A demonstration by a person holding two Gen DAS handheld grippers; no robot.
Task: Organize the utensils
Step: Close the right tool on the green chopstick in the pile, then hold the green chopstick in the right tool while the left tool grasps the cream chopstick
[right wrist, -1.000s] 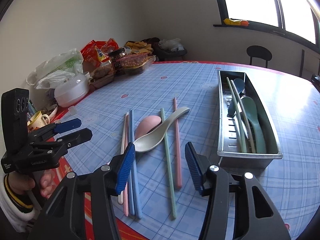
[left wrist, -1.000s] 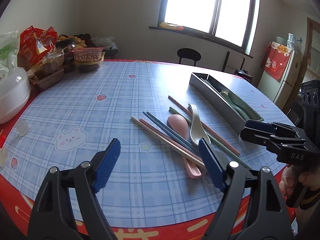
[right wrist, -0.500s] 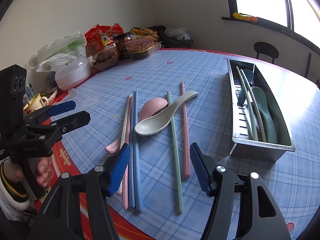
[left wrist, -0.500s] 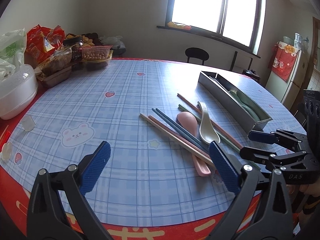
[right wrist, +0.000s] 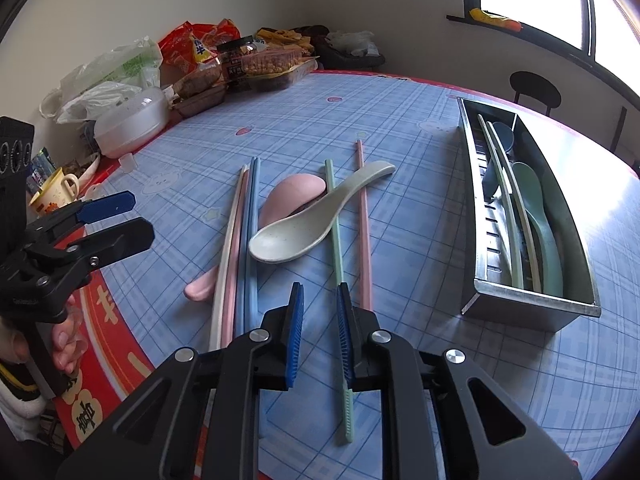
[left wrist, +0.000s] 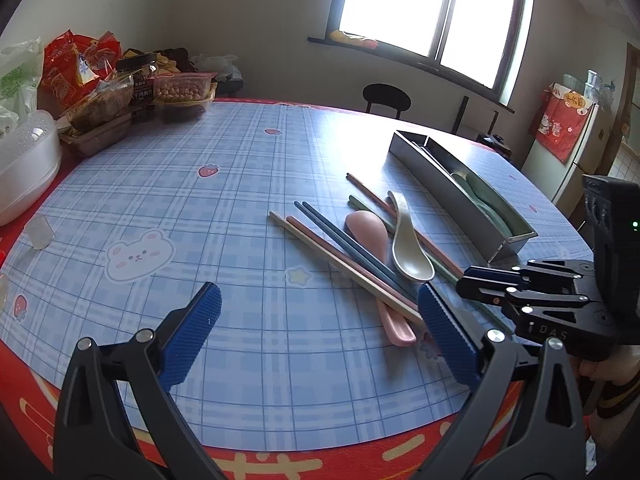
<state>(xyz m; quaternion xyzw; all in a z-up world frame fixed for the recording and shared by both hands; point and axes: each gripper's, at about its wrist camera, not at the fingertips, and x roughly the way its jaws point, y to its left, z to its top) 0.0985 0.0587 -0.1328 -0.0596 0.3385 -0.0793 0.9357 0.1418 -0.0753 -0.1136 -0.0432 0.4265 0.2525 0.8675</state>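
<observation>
Loose utensils lie on the blue checked tablecloth: a cream spoon [right wrist: 316, 216] resting over a pink spoon [right wrist: 294, 196], cream, pink and blue chopsticks [right wrist: 242, 236], a green chopstick [right wrist: 338, 248] and a pink chopstick [right wrist: 363, 216]. A steel tray [right wrist: 528, 296] at the right holds green and blue utensils. My right gripper [right wrist: 320, 300] has its jaws nearly closed, just above the table beside the green chopstick, holding nothing. My left gripper [left wrist: 316, 320] is wide open and empty near the front edge; the spoons [left wrist: 404, 240] and tray [left wrist: 448, 184] lie ahead and to its right.
Snack bags and food boxes [left wrist: 120, 92] and a white lidded bowl [left wrist: 20, 168] crowd the far left. A yellow mug [right wrist: 54, 190] stands near the table edge. A black chair [left wrist: 386, 98] stands behind the table.
My right gripper's jaws have closed from wide open to a narrow gap and moved forward toward the green chopstick. My left gripper has drawn back slightly and stays open.
</observation>
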